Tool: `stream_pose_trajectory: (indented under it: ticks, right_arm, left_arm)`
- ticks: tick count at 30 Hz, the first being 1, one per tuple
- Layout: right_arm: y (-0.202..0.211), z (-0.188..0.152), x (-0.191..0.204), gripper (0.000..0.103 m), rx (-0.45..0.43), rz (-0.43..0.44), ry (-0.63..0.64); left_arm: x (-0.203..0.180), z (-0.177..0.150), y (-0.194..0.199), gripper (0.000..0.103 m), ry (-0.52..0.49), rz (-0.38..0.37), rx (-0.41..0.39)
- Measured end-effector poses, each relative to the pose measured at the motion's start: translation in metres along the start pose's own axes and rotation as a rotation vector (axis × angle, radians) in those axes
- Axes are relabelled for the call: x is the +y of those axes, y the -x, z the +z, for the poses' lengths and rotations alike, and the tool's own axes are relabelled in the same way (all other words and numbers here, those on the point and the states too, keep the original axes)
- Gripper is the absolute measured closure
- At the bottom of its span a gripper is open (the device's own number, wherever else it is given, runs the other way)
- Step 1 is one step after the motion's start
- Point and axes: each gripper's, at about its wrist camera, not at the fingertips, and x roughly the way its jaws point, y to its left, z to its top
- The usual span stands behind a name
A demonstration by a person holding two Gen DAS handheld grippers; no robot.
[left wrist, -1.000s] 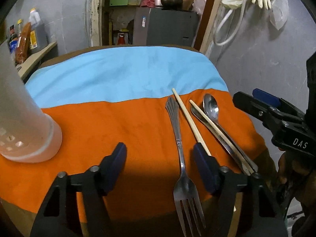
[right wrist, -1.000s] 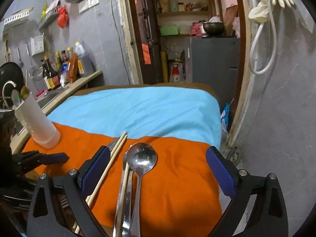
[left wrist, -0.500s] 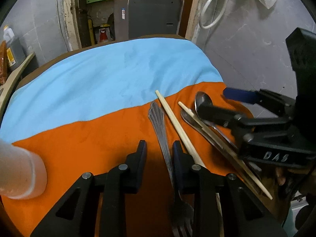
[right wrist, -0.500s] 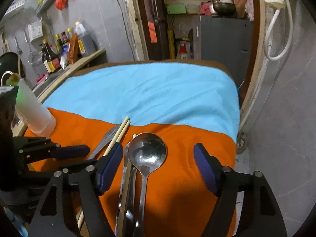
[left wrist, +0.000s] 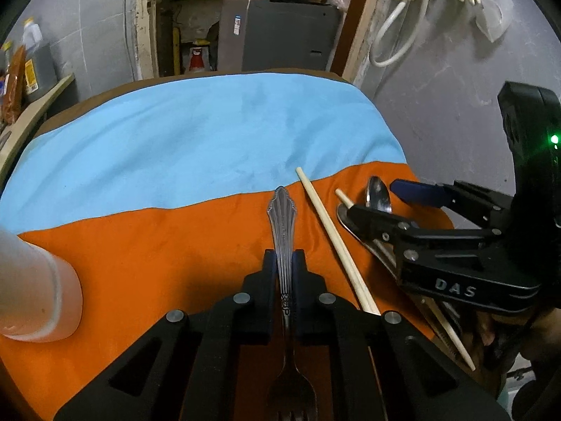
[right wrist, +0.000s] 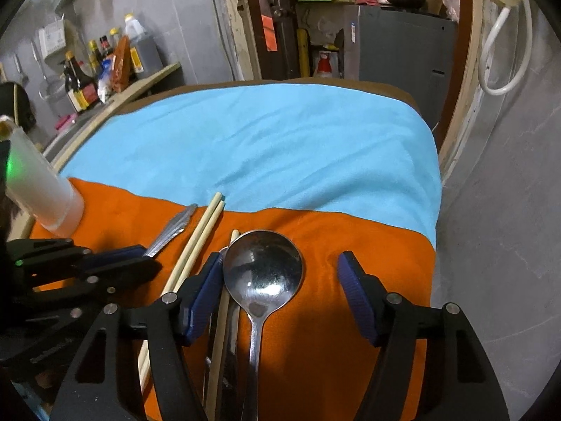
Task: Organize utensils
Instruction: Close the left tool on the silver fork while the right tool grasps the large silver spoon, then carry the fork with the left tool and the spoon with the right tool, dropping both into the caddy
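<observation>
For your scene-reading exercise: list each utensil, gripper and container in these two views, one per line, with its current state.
fork: lying flat, handle clamped
left gripper: shut on fork
spoon: lying flat, bowl up, not gripped
right gripper: open, jaws just been closing, astride spoon
chopsticks: lying loose
white holder: upright

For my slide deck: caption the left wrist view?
Left gripper shut on a fork on orange cloth, chopsticks beside it.

The spoon [right wrist: 263, 273] and fork [left wrist: 283, 224] are glossy metal, the chopsticks [left wrist: 333, 235] pale matt wood, the orange cloth [left wrist: 157, 245] soft and napped — the white holder [left wrist: 31, 291] perhaps matt plastic.
</observation>
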Motion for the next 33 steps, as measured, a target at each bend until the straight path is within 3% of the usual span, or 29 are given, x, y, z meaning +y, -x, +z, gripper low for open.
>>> stream_pose_trajectory:
  ticks: [4, 9, 14, 20, 24, 33]
  right_arm:
    - [0.001, 0.000, -0.001, 0.061, -0.004, 0.002, -0.003]
    - [0.004, -0.002, -0.005, 0.062, -0.016, 0.023, -0.023]
    - [0.025, -0.007, -0.010, 0.062, -0.112, 0.068, -0.063]
    - [0.064, -0.021, -0.002, 0.062, -0.309, 0.068, -0.033]
    - [0.082, -0.026, 0.008, 0.062, -0.406, 0.051, -0.004]
    - [0.113, -0.028, 0.028, 0.062, -0.557, 0.042, 0.003]
  left_arm:
    - [-0.004, 0.008, -0.004, 0.096, -0.053, 0.013, 0.058]
    - [-0.002, 0.008, -0.003, 0.097, -0.050, 0.007, 0.049]
    - [0.009, -0.008, 0.019, 0.097, 0.034, -0.059, -0.082]
    - [0.011, -0.027, 0.070, 0.097, 0.045, -0.073, -0.342]
    - [0.011, -0.033, 0.089, 0.097, 0.045, -0.069, -0.436]
    - [0.017, -0.038, 0.119, 0.097, 0.091, -0.084, -0.549]
